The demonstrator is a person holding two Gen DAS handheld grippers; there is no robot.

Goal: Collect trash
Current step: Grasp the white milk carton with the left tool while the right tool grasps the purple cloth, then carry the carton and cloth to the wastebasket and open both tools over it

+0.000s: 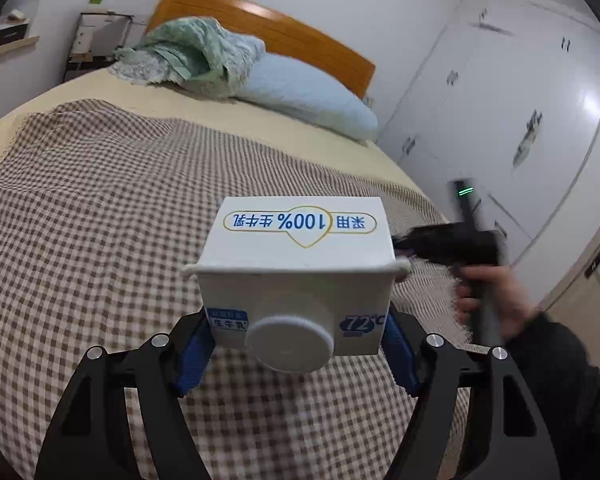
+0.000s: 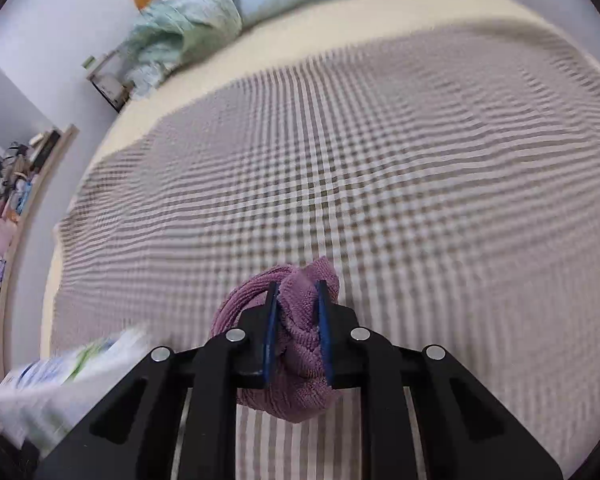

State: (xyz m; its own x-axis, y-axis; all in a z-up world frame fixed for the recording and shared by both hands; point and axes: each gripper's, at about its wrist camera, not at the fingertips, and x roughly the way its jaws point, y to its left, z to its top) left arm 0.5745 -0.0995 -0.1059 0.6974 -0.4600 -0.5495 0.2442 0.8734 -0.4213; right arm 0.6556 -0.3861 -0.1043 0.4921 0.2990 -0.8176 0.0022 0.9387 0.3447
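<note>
My left gripper (image 1: pixel 296 344) is shut on a white milk carton (image 1: pixel 300 256) with blue print and a round white cap, held above the checked blanket (image 1: pixel 100 200). My right gripper (image 2: pixel 296 320) is shut on a bunched purple cloth (image 2: pixel 300 360) and holds it over the checked blanket (image 2: pixel 380 160). The right gripper also shows blurred at the right of the left wrist view (image 1: pixel 460 240), in a hand. The milk carton shows blurred at the lower left of the right wrist view (image 2: pixel 60 380).
A bed with a wooden headboard (image 1: pixel 268 28), a blue pillow (image 1: pixel 312 96) and a crumpled green quilt (image 1: pixel 192 56). White wardrobe doors (image 1: pixel 520 100) stand to the right. A nightstand (image 1: pixel 96 44) and shelves (image 2: pixel 8 208) stand at the left.
</note>
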